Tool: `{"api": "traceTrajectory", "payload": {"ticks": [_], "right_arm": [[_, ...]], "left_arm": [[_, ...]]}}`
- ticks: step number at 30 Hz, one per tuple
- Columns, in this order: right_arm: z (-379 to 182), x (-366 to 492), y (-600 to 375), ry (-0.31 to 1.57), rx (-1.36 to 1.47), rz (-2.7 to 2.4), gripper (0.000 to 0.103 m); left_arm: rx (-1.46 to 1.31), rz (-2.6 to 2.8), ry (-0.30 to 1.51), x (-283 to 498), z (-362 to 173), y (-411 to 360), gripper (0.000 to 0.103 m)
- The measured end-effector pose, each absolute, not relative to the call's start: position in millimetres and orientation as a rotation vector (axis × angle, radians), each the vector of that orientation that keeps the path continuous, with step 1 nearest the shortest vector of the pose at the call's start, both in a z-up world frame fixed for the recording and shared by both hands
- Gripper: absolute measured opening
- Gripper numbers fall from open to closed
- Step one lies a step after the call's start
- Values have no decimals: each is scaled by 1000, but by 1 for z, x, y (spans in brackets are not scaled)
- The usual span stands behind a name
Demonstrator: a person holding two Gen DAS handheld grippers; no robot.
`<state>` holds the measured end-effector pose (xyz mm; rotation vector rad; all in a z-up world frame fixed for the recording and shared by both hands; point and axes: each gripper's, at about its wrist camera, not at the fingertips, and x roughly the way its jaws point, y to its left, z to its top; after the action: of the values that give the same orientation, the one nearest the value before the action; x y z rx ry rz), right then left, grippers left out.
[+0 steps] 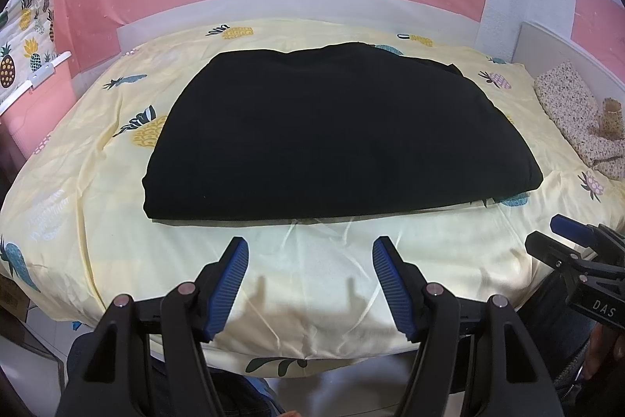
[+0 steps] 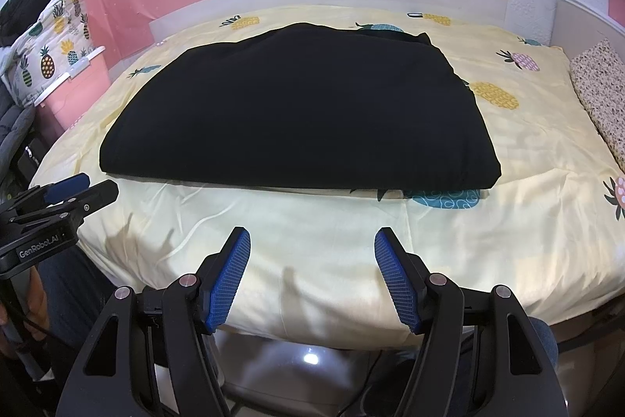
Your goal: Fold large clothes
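A black garment (image 1: pixel 336 135) lies folded into a broad flat rectangle in the middle of the bed; it also shows in the right wrist view (image 2: pixel 297 108). My left gripper (image 1: pixel 310 253) is open and empty, held over the bed's near edge, a short way in front of the garment's near fold. My right gripper (image 2: pixel 312 245) is open and empty, also in front of the near fold, to the right of the left one. Each gripper shows at the side of the other's view: the right gripper (image 1: pixel 574 241), the left gripper (image 2: pixel 74 194).
The bed has a pale yellow pineapple-print sheet (image 1: pixel 312 299). A speckled pillow (image 1: pixel 574 116) lies along the right side by a white board. A pink cabinet with a pineapple-print cloth (image 2: pixel 50 65) stands at the left. A pink wall is behind.
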<state>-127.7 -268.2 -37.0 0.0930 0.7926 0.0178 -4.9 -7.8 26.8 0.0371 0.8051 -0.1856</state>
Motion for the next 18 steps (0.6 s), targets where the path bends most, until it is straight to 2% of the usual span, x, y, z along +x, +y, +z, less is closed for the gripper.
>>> {"api": "traceTrajectory", "payload": {"ticks": [18], "right_arm": [[-37, -127, -268, 791, 90, 15, 66]], "left_arm": [[46, -173, 807, -6, 28, -11, 68]]}}
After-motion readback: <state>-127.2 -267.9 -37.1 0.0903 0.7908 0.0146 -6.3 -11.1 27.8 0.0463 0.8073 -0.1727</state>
